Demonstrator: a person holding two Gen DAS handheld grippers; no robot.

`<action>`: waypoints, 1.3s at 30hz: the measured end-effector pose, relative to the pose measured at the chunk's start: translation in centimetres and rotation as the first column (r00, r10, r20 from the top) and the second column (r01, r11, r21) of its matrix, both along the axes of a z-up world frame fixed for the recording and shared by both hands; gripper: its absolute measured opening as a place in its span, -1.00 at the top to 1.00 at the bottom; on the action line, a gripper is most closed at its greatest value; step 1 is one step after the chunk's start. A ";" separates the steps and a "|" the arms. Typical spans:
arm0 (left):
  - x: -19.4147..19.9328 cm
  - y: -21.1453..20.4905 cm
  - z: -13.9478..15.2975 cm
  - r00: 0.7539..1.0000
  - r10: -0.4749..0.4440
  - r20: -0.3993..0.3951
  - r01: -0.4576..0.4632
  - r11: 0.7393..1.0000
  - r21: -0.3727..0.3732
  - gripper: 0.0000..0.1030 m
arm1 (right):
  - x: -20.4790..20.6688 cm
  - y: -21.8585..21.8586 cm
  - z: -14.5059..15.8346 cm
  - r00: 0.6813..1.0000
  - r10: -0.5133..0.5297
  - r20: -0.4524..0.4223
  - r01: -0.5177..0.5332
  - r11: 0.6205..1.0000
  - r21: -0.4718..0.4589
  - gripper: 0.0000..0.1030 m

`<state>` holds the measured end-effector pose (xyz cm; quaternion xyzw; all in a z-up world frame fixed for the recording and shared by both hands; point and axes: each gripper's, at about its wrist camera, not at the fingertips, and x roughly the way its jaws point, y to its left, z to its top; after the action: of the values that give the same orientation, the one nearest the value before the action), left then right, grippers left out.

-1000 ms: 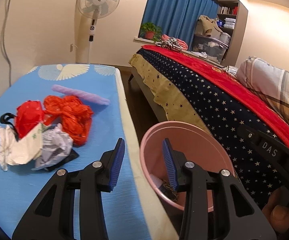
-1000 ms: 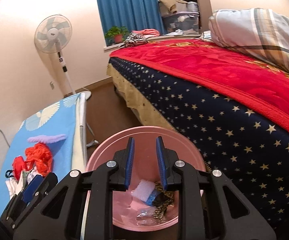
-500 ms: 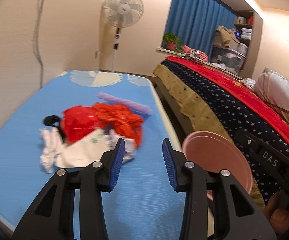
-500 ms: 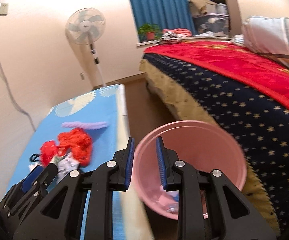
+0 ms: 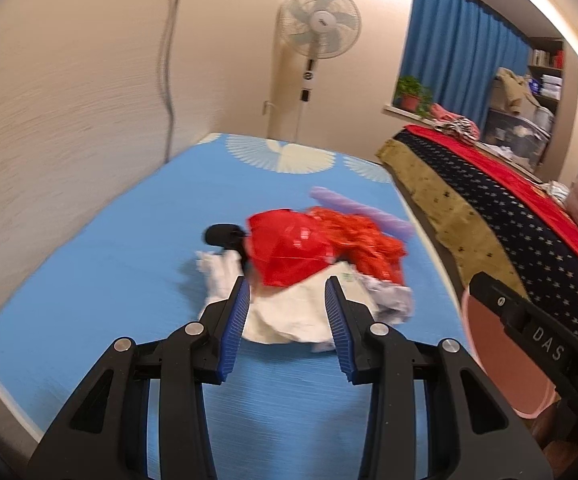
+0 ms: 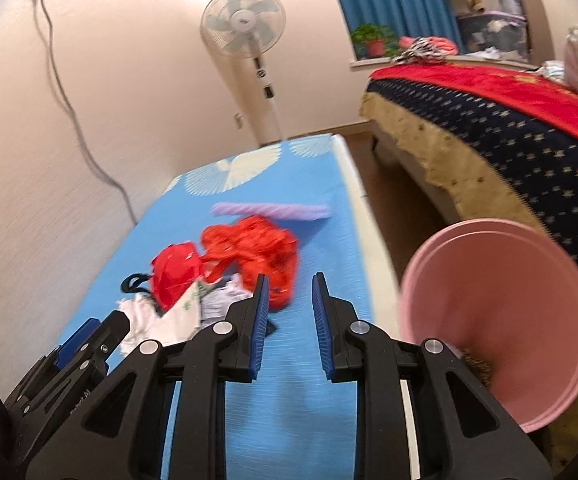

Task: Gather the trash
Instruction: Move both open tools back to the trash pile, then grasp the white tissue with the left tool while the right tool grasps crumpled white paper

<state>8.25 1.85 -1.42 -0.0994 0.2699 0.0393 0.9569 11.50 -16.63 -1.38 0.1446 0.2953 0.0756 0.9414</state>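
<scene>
Blue mat [image 5: 101,288], blurred trash heap [image 5: 309,268].

Warm indoor light—motion blur, fisheye-bent edges.

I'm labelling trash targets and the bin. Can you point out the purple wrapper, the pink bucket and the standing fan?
purple wrapper [image 6: 273,211]: right wrist view, middle of its length.
pink bucket [image 6: 501,300]: right wrist view, inner wall.
standing fan [image 5: 321,24]: left wrist view, centre of the head.
</scene>
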 end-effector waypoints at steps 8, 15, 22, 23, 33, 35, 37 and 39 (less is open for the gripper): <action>0.8 2.7 -1.4 0.995 0.092 -0.046 -0.093 0.995 -0.023 0.25 | 1.6 2.3 -1.9 0.997 0.057 -0.046 -0.055 0.998 0.028 0.41; 1.8 3.7 -2.4 0.990 0.112 -0.084 -0.117 0.992 -0.050 0.26 | 2.7 3.3 -2.9 0.994 0.077 -0.074 -0.074 0.996 0.039 0.35; 2.4 4.3 -3.5 0.983 0.122 -0.136 -0.132 0.988 -0.073 0.26 | 3.1 4.3 -3.5 0.991 0.103 -0.091 -0.100 0.994 0.032 0.35; 2.5 4.3 -3.6 0.982 0.123 -0.140 -0.134 0.988 -0.076 0.26 | 3.1 4.3 -3.5 0.990 0.105 -0.092 -0.102 0.994 0.032 0.35; 2.6 4.3 -4.0 0.982 0.102 -0.161 -0.116 0.990 -0.082 0.71 | 2.9 4.4 -3.4 0.986 0.136 -0.095 -0.135 0.991 0.024 0.72; 2.5 4.3 -4.0 0.982 0.099 -0.161 -0.112 0.991 -0.076 0.77 | 2.8 4.2 -3.2 0.986 0.136 -0.092 -0.134 0.991 0.025 0.73; 2.5 4.4 -3.9 0.982 0.100 -0.160 -0.112 0.991 -0.073 0.80 | 2.5 4.1 -2.9 0.987 0.134 -0.083 -0.133 0.991 0.024 0.75; 2.4 4.4 -3.8 0.982 0.099 -0.159 -0.111 0.991 -0.074 0.81 | 2.2 4.1 -2.3 0.989 0.133 -0.070 -0.132 0.991 0.018 0.76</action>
<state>10.61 6.24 -5.25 -0.1495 0.3391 0.0862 0.9248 13.69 -12.58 -3.70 0.1335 0.3371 0.1348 0.9222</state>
